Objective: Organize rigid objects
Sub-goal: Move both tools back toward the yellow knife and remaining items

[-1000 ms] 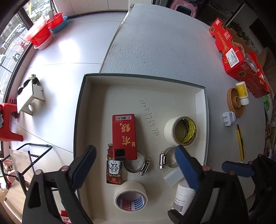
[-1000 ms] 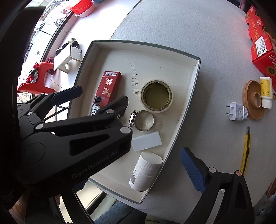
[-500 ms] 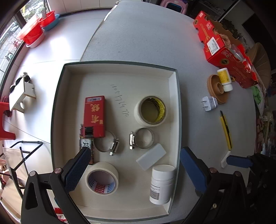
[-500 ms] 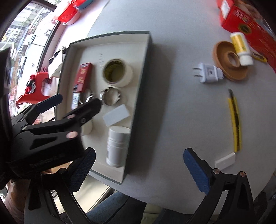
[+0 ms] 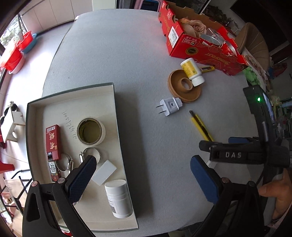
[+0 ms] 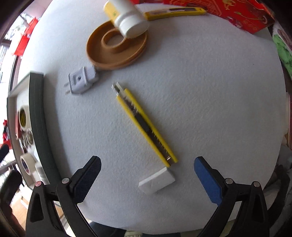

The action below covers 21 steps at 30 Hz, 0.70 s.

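A white tray (image 5: pixel 116 116) with a dark rim holds a white bottle (image 5: pixel 118 196), a white block (image 5: pixel 104 172), tape rolls (image 5: pixel 91 134), hose clamps and a red box (image 5: pixel 53 141). My left gripper (image 5: pixel 144 175) is open and empty over the tray's right edge. My right gripper (image 6: pixel 147 175) is open and empty just above a small white block (image 6: pixel 157 180) on the table. A yellow utility knife (image 6: pixel 144 124) touches that block. A white plug (image 6: pixel 80 82), a brown dish (image 6: pixel 116 45) and a yellow bottle (image 6: pixel 126 16) lie farther off.
A red carton (image 5: pixel 199 43) stands at the table's far right. A yellow blade case (image 6: pixel 171 11) lies by it. The tray's rim (image 6: pixel 39 116) shows at the left of the right wrist view. The right gripper's body (image 5: pixel 246 155) is in the left wrist view.
Both grippers have swung to the right, away from the tray's middle. The right gripper has come down close over the knife and the small white block.
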Motion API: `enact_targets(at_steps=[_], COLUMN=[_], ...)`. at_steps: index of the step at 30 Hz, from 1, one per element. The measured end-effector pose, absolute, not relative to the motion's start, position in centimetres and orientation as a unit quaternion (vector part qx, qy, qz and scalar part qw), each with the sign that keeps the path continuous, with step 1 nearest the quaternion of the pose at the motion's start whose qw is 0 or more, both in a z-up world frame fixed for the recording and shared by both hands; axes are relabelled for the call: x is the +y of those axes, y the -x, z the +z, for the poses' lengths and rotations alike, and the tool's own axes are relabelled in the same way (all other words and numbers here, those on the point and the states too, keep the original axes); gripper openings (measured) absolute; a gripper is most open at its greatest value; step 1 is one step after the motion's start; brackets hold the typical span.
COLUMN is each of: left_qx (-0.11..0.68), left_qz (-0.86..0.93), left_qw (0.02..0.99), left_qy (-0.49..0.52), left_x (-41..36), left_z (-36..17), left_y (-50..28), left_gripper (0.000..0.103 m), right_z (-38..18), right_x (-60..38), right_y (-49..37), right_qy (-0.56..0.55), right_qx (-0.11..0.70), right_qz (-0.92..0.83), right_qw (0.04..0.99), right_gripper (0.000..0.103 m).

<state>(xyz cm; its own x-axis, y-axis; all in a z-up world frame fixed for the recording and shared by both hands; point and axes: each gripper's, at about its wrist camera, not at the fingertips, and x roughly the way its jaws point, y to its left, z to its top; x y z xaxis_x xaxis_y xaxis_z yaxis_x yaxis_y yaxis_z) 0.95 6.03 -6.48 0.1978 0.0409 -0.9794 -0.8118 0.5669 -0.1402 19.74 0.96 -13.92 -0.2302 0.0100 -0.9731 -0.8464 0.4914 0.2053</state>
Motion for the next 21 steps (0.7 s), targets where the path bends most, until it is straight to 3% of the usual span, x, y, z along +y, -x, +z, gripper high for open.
enact_targets(at_steps=[10,21], left_qx=[0.57,0.578], left_qz=[0.309,0.303], left_qw=[0.692,0.681], left_qy=[0.318,0.331], left_x=[5.3,5.0], left_z=[-7.3,-7.4], left_y=[-3.9,-2.5], left_gripper=[0.103,0.103], right_z=[-12.9,-14.9], right_x=[4.4,9.9], right_y=[-27.7,-27.9], right_qy=[-0.036,-0.083], right_qx=[0.807,0.817], right_qz=[0.301,0.224], right_qw=[0.506,0.525], right_gripper=[0.102,0.102])
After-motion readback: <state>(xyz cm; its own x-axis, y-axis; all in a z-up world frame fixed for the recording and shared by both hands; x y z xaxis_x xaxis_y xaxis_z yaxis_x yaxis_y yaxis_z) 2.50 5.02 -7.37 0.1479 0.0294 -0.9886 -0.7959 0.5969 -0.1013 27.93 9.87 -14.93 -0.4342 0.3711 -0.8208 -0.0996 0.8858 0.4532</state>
